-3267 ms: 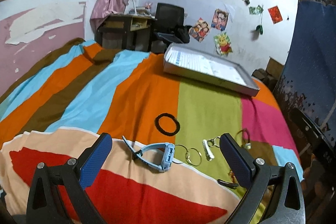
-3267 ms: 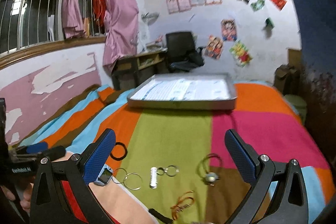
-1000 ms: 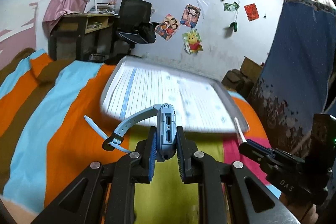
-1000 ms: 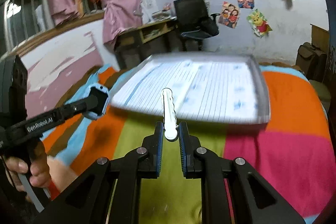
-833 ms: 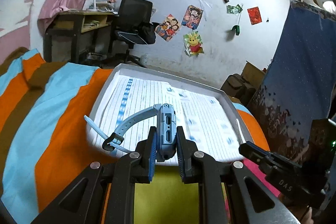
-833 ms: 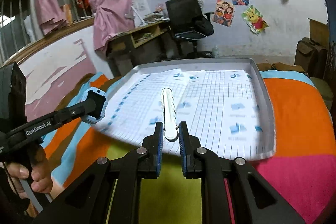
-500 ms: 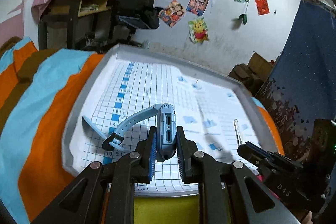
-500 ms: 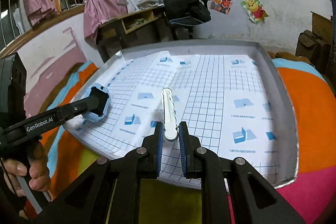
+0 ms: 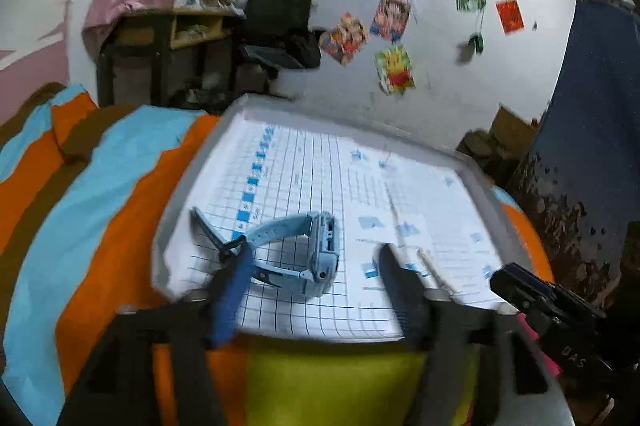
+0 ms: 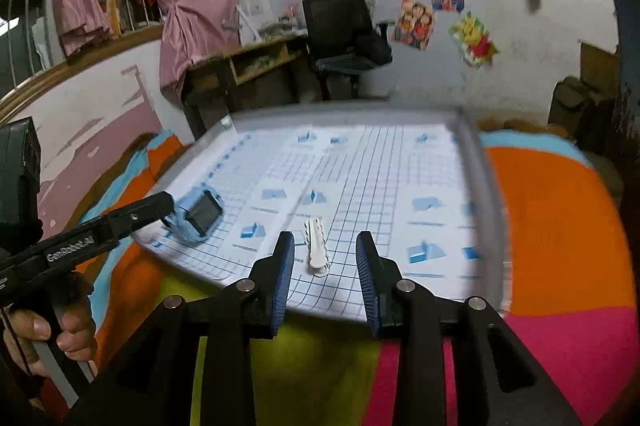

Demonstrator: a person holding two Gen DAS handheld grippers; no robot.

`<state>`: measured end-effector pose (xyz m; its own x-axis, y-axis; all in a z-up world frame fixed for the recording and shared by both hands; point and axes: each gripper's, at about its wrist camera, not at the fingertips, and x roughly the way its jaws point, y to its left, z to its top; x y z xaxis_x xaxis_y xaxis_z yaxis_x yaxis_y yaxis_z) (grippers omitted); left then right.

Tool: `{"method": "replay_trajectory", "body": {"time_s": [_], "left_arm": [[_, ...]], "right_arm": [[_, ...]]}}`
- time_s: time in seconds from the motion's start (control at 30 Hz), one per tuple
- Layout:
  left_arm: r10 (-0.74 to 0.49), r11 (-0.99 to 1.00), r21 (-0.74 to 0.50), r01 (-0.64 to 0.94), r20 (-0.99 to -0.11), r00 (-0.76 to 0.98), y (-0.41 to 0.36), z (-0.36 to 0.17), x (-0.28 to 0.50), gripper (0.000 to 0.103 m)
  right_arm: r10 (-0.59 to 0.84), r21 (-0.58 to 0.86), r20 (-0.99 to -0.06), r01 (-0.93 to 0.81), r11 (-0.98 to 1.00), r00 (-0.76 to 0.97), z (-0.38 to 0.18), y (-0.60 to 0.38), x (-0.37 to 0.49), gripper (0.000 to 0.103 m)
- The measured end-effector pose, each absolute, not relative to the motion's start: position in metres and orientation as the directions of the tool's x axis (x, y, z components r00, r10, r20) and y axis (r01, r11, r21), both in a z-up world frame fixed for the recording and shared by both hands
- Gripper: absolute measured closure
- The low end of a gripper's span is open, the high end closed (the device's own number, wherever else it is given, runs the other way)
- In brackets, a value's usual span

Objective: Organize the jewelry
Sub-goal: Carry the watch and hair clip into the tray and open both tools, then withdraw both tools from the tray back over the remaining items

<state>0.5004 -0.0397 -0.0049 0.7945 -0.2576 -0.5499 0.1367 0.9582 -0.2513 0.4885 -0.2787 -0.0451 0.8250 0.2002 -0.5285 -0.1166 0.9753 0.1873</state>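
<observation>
A light blue watch (image 9: 312,250) lies on the grid paper in the grey tray (image 9: 188,170), near the tray's front left. My left gripper (image 9: 316,282) stands open just behind it, its fingers apart on either side. A white hair clip (image 10: 317,247) rests on the paper of the tray (image 10: 486,186) near the front edge. My right gripper (image 10: 325,266) is open around the clip without touching it. The watch (image 10: 198,216) and the left gripper's finger also show at the left of the right wrist view, and the clip (image 9: 434,272) shows in the left wrist view.
The tray sits on a bed with a striped orange, blue, green and pink cover (image 10: 552,226). A desk (image 9: 168,38) and a black office chair (image 10: 340,30) stand behind the bed. A hand (image 10: 52,338) holds the left gripper's handle.
Both grippers have opened. The watch and the white clip, held half a second ago, now lie on the tray's paper. Both grippers have drawn back a little toward the tray's front edge.
</observation>
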Motion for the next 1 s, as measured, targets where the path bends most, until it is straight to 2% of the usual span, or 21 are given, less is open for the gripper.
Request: {"method": "replay_trajectory", "body": {"time_s": [0.07,0.13,0.2,0.27,0.4,0.47,0.53,0.67,1.0], "left_arm": [[-0.252,0.958,-0.250,0.138,-0.514,0.820,-0.039,0.007,0.481,0.027],[-0.248,0.961,-0.232,0.148,-0.495,0.833,-0.041,0.018,0.463,0.024],[-0.242,0.963,-0.220,0.153,-0.466,0.851,-0.042,0.029,0.442,0.011],[-0.232,0.965,-0.215,0.152,-0.423,0.876,-0.042,0.042,0.417,0.002],[-0.222,0.966,-0.207,0.156,-0.351,0.910,-0.040,0.067,0.370,0.000],[-0.212,0.968,-0.198,0.153,-0.324,0.922,-0.039,0.078,0.348,0.000],[-0.203,0.972,-0.180,0.153,-0.300,0.932,-0.040,0.086,0.328,0.000],[-0.197,0.975,-0.153,0.162,-0.245,0.949,-0.038,0.099,0.279,0.000],[-0.193,0.977,-0.127,0.171,-0.195,0.962,-0.031,0.096,0.181,0.000]], "right_arm": [[0.188,0.178,-0.487,-0.114,0.977,0.853,-0.032,-0.281,0.469,0.057],[0.179,0.176,-0.436,-0.112,0.978,0.882,-0.017,-0.285,0.444,0.051],[0.174,0.171,-0.396,-0.114,0.979,0.901,-0.004,-0.287,0.423,0.044],[0.168,0.162,-0.357,-0.116,0.980,0.919,0.008,-0.289,0.400,0.031],[0.158,0.143,-0.290,-0.121,0.982,0.944,0.032,-0.290,0.351,0.017],[0.155,0.140,-0.257,-0.122,0.983,0.954,0.043,-0.293,0.325,0.006],[0.147,0.135,-0.230,-0.118,0.984,0.962,0.053,-0.293,0.304,0.001],[0.135,0.129,-0.192,-0.111,0.985,0.972,0.067,-0.296,0.258,0.001],[0.095,0.088,-0.107,-0.086,0.992,0.990,0.085,-0.290,0.145,0.001]]}}
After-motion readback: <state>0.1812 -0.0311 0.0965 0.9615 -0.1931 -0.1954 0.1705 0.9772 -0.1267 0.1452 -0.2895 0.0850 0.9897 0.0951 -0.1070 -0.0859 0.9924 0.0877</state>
